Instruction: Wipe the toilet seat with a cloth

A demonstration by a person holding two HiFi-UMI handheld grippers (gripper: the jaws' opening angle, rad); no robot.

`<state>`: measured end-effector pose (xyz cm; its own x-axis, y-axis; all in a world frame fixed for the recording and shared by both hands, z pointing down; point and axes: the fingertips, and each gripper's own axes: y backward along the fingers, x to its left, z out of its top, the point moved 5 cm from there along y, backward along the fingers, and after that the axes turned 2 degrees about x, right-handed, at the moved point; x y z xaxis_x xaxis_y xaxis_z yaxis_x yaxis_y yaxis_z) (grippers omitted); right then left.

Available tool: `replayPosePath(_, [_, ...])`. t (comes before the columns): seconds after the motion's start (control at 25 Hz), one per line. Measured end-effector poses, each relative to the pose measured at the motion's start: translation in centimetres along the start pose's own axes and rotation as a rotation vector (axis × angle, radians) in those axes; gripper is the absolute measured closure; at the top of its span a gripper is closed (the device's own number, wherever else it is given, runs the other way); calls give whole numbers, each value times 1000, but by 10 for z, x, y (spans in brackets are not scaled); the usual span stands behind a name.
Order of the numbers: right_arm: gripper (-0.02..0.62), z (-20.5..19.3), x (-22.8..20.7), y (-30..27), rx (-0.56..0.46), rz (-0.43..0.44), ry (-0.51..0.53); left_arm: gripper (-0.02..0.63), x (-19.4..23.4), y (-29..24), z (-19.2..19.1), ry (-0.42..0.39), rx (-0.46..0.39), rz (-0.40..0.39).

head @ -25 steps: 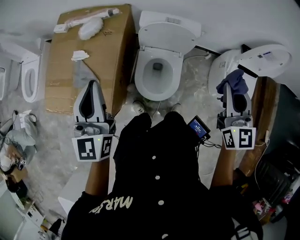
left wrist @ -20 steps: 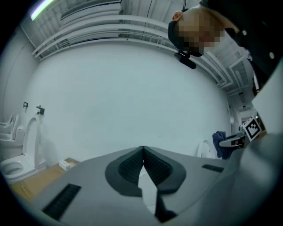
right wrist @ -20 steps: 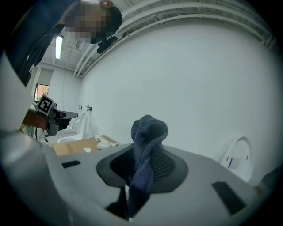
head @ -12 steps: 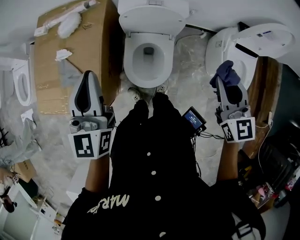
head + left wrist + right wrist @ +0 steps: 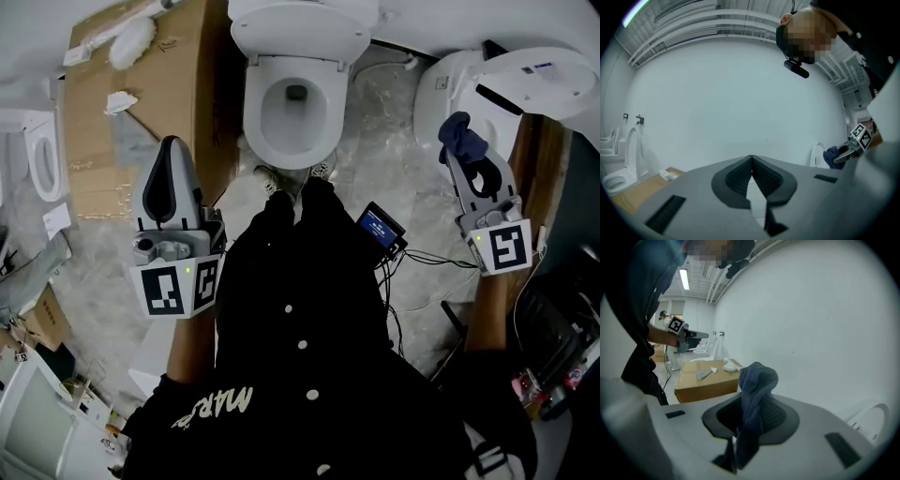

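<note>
Right tongs clamp the blue cloth — left tongs closed, empty.

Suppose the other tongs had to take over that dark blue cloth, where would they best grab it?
Probably the bunched knob of the dark blue cloth that pokes out past the tips of the right tongs: it is the bulky, free part, the rest being pinched between the jaws. The left tongs, shut now, would open and come in from the person's left, across the bunch.
</note>
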<state>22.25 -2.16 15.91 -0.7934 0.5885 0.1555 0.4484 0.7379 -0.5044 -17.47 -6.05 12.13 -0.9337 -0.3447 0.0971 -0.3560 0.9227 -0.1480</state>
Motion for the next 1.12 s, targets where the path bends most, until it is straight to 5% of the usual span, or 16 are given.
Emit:
replayPosePath(0.36, [506,-32,0,-30,54,128,107,595,-4,-7,-16,-10,43,-17])
replayPosePath(1.12, [506,-87,61,-219,110,353,353,595,10,-43,-104,27,132,-26])
